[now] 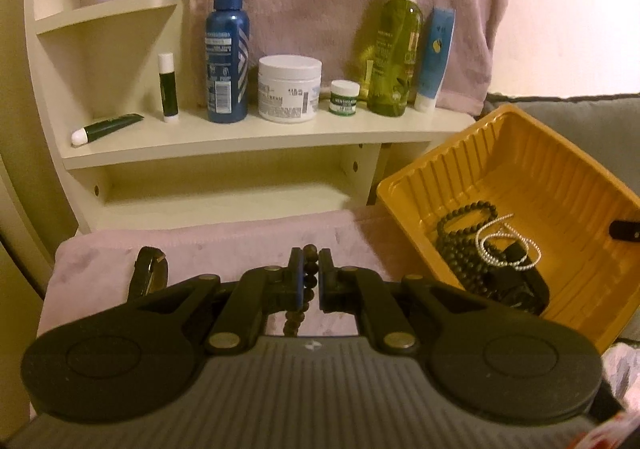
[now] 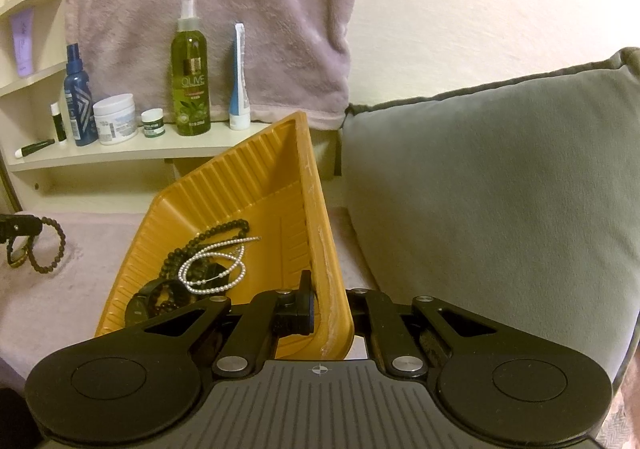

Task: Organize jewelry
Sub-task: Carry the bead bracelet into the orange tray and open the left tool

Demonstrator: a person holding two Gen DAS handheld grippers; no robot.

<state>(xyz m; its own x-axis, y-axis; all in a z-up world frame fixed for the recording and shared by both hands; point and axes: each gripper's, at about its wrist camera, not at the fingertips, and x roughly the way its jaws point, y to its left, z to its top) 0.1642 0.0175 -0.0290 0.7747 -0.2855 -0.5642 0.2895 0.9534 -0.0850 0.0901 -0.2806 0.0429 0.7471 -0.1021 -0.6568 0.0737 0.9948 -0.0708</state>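
Left claw (image 1: pixel 309 277) is clamped on a dark bead bracelet (image 1: pixel 309 281), its blue pads nearly together with the beads pinched between them; the loop hangs below the jaws, above a pink towel (image 1: pixel 224 249) spread over the surface. Right claw (image 2: pixel 320 309) is closed on the rim of a yellow tray (image 2: pixel 240 185), one finger inside the wall and the other outside, and the tray sits tilted. In the tray lie a black bead necklace (image 2: pixel 208 237), a coiled pearl strand (image 2: pixel 212 269) and a black watch (image 2: pixel 152 301), heaped together near the lower corner. A second dark ring-shaped piece (image 1: pixel 150 273) rests on the towel just left of the left claw; what it is cannot be told. Behind the towel stands a cream shelf (image 1: pixel 248 137) carrying a blue spray bottle (image 1: pixel 227 49), a white cream jar (image 1: pixel 289 89), a small green jar (image 1: pixel 343 97), a green olive spray (image 1: pixel 394 49), a blue tube (image 1: pixel 434 57) and a lip balm stick (image 1: pixel 168 83). Another pink towel (image 2: pixel 208 9) hangs against the wall behind the shelf. A grey cushion (image 2: pixel 500 177) stands right of the tray.
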